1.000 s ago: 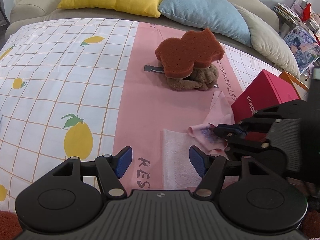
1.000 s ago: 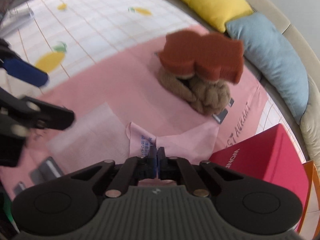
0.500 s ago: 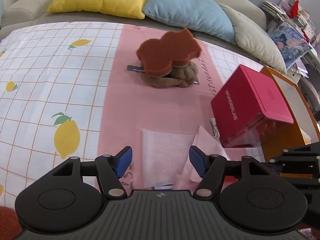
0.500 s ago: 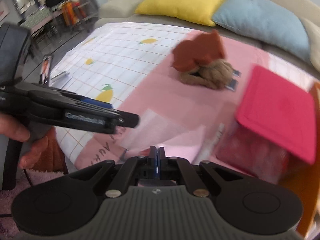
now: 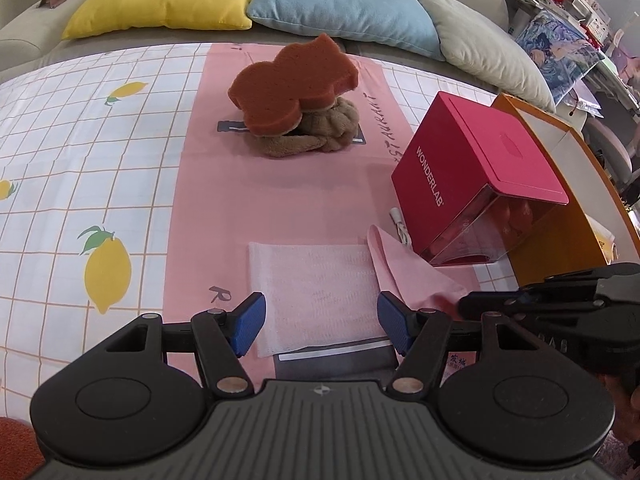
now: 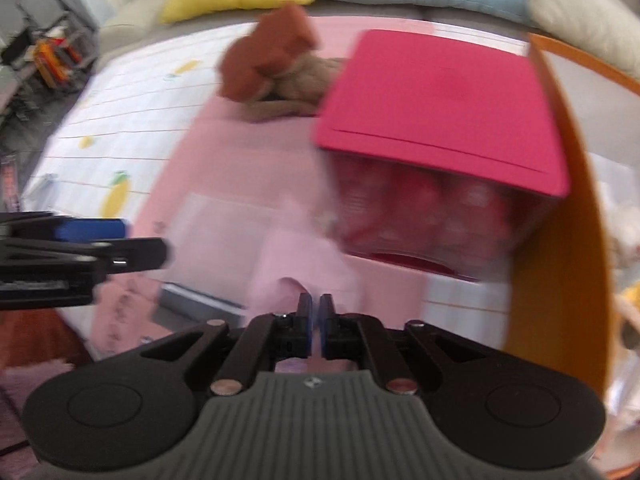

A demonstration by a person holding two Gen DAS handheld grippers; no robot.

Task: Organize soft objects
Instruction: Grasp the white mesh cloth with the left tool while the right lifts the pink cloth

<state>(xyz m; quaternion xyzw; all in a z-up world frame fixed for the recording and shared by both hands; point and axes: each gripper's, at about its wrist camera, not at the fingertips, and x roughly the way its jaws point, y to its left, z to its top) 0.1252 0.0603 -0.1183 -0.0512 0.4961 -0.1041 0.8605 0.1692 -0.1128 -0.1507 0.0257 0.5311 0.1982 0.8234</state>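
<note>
Right fingers: the right gripper (image 6: 316, 322) is seen with its jaws just opening, a narrow gap parting them; the thin pink cloth (image 5: 404, 276) lies between them, apparently no longer pinched.
Left fingers: the left gripper (image 5: 318, 322) is held spread wide and empty above the white gauze square (image 5: 312, 292), probably readied to pin or fold it.
Pink cloth: draped beside the gauze square, near the crimson lidded box (image 5: 476, 184).
Brown sponge (image 5: 292, 84): stacked on the tan plush (image 5: 320, 132), well beyond the gauze square.
</note>
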